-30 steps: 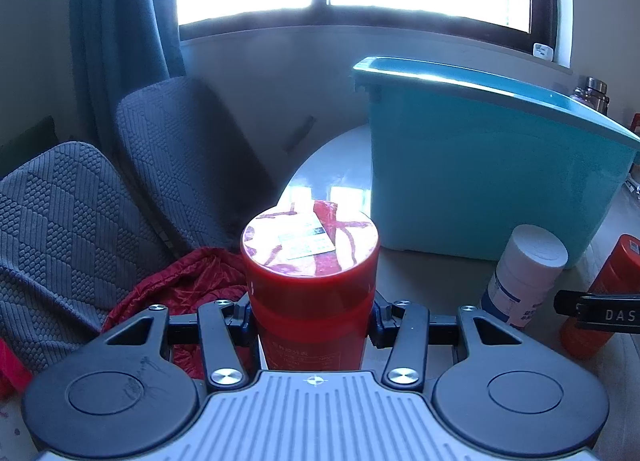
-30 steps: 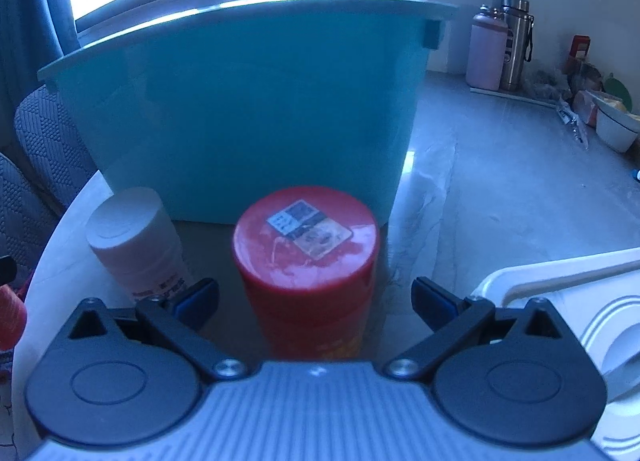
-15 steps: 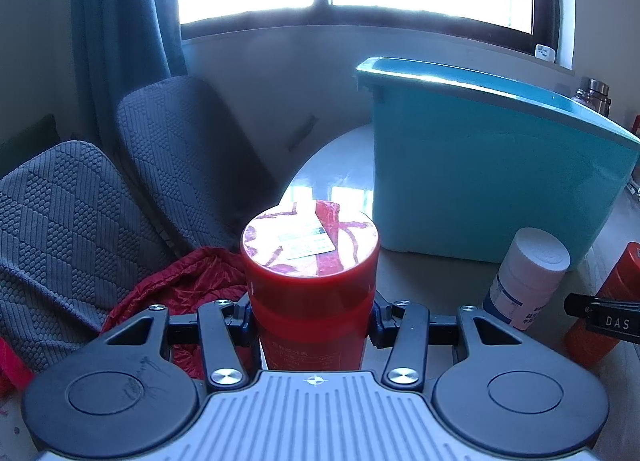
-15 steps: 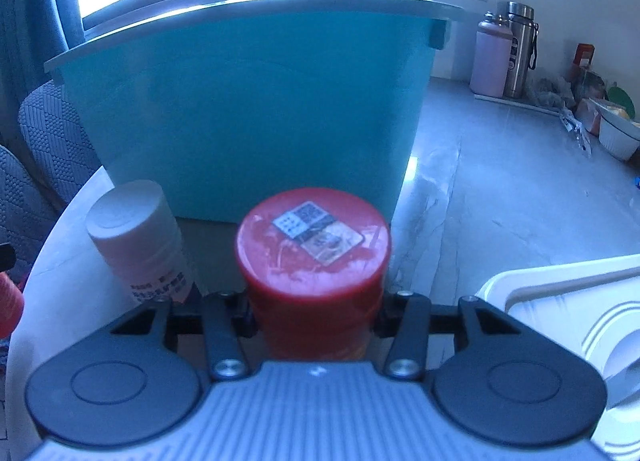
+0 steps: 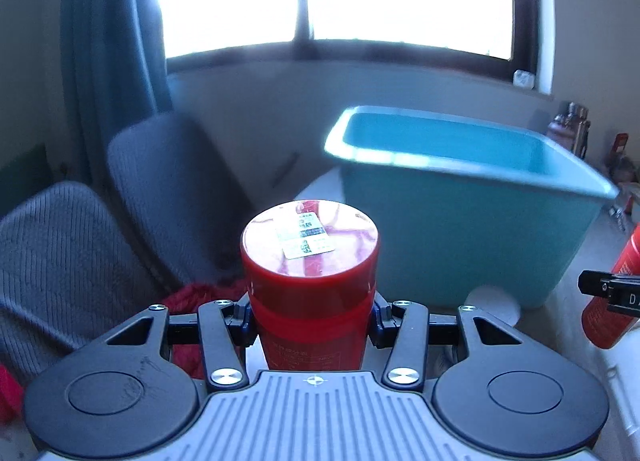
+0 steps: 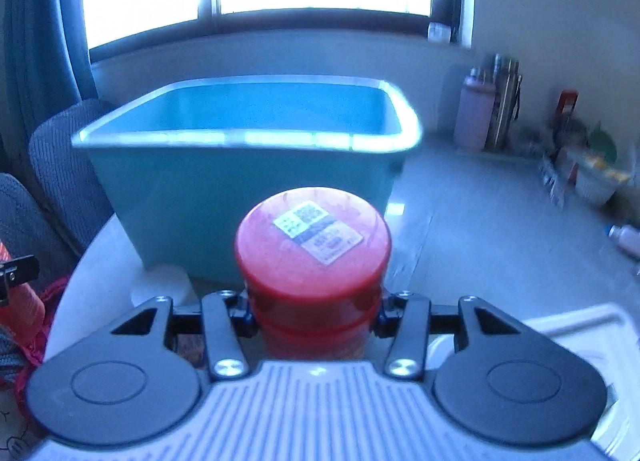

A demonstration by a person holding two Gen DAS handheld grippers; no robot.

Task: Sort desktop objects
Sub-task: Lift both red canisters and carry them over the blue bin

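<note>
Both claws clamped on upright red cans, left gripper (image 5: 311, 319) and right gripper (image 6: 313, 311); teal bin (image 6: 248, 165) sits dead ahead of the right one, lower, rim open

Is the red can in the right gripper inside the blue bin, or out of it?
Out. The red can sits before the blue bin, clamped in the right gripper.

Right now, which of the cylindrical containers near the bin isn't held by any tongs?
The white bottle, standing on the table by the teal bin. Both red canisters are gripped: one by the left tongs, one by the right tongs.
</note>
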